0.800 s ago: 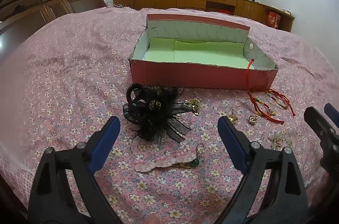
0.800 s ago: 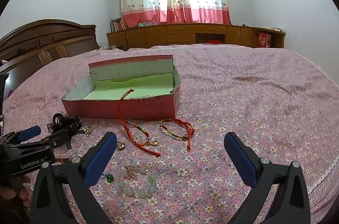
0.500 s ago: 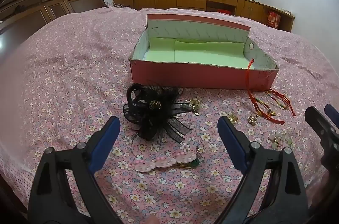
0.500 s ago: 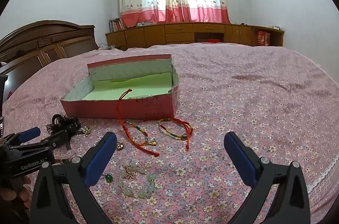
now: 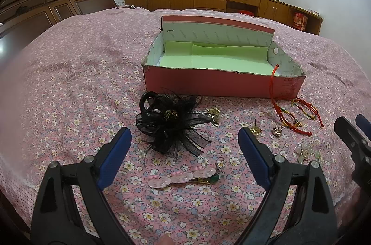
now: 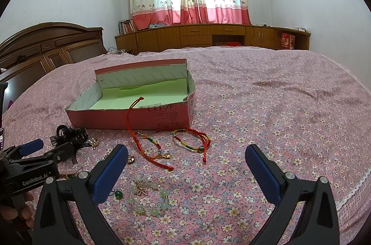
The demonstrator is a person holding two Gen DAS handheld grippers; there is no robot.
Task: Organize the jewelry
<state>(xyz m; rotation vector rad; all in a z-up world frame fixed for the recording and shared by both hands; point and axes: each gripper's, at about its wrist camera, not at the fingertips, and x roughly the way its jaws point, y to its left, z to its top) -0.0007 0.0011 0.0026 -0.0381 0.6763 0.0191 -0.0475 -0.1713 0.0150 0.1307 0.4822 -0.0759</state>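
The box (image 5: 222, 83) sits open on the bed (image 5: 69, 83), green lining bare, likely set there to take the jewelry strewn just in front of it; one red cord (image 6: 133, 115) hangs over its near wall; both tongs, left (image 5: 184, 147) and right (image 6: 186, 166), gape wide and hold nothing, hovering above the pieces as if choosing; the black bow (image 5: 169, 127) lies between the left blue pads; a pink clip (image 5: 183, 177) lies nearer; a pale green bracelet (image 6: 148, 198) lies below the right tongs.
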